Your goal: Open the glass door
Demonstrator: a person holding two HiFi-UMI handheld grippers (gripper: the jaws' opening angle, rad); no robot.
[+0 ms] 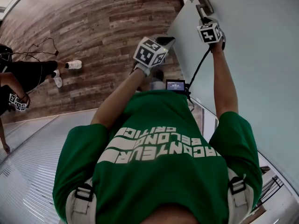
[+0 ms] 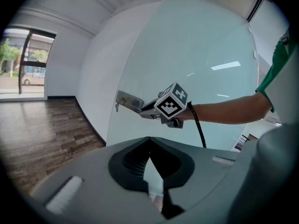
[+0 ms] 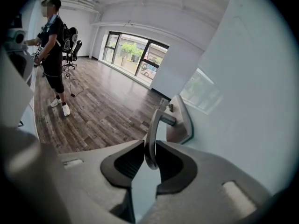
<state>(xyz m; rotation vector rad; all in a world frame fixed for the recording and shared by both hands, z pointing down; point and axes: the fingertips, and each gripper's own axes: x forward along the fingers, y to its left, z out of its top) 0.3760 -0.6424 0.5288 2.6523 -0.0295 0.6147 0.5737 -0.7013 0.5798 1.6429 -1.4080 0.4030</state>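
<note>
At the lever handle (image 3: 153, 133) near the edge of the glass door (image 3: 252, 101), your right tool (image 3: 150, 158) grips it while your left tool (image 2: 149, 143) hangs closed and empty short of that handle; gripping looks done, so next press down and swing the door.

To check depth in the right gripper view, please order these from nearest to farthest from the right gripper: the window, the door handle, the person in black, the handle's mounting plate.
1. Door handle: gripped between the jaws.
2. Mounting plate: just behind it, on the glass door.
3. Person in black: standing at left, mid-room.
4. Window: far wall, centre.
</note>
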